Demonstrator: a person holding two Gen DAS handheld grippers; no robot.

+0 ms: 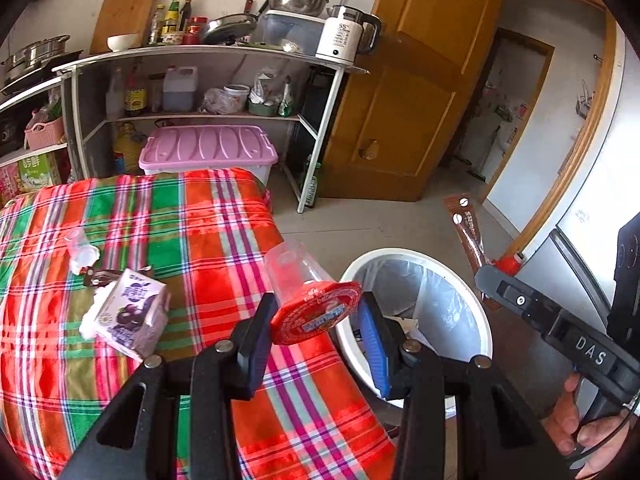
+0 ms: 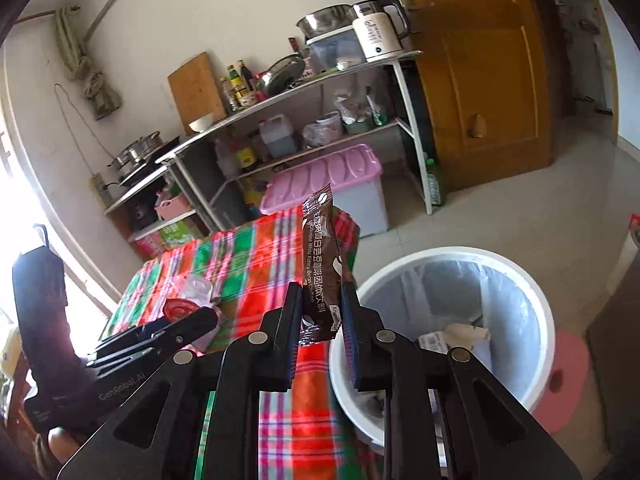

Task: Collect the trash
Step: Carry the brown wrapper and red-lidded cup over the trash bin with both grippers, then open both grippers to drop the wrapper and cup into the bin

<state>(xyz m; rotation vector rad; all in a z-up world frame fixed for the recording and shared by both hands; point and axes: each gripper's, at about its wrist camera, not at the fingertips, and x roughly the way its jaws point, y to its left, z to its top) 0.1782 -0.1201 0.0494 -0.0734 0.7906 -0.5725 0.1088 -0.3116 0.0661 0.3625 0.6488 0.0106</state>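
My left gripper is shut on a clear plastic cup with a red foil lid, held above the table's right edge beside the white trash bin. My right gripper is shut on a brown coffee sachet, held upright near the bin; the sachet also shows in the left wrist view. On the plaid tablecloth lie a purple drink carton, a crumpled clear cup and a small dark wrapper.
The bin is lined with a clear bag and holds some trash. A metal shelf rack with cookware, bottles and a kettle stands behind the table, a pink-lidded storage box below it. A wooden door stands open at the right.
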